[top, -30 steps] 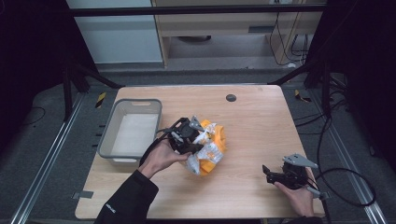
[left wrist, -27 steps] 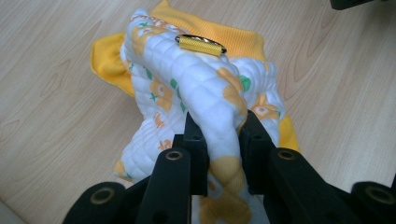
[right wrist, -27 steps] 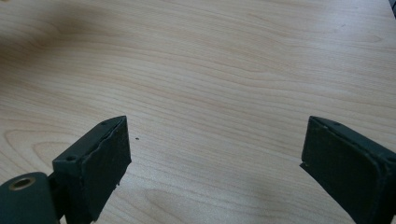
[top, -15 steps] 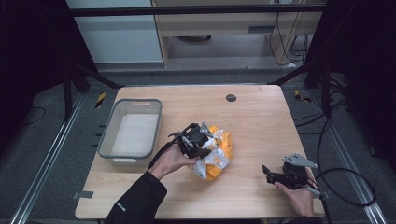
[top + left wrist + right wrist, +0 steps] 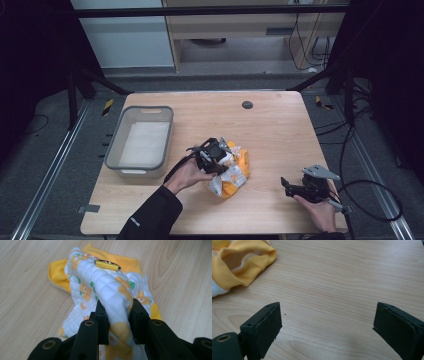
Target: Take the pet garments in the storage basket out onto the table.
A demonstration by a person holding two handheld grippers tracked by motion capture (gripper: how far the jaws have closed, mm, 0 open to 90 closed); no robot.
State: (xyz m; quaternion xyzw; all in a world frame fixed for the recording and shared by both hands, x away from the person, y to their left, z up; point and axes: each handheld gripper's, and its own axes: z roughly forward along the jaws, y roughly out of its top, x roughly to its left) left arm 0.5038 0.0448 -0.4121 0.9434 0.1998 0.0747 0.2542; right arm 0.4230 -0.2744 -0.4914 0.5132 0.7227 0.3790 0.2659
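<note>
Left tool (image 5: 117, 315) clamped on a fold of the soft, light quilted garment (image 5: 110, 287), jaws just easing; right tool (image 5: 328, 325) apart; regrip the ribbed yellow hem (image 5: 244, 267).

We are seeing bare surface (image 5: 280, 130) lying open between the crumpled garment (image 5: 231, 172) and the right claw (image 5: 286, 185); the grey bin (image 5: 120, 142) is blocking the left side.
</note>
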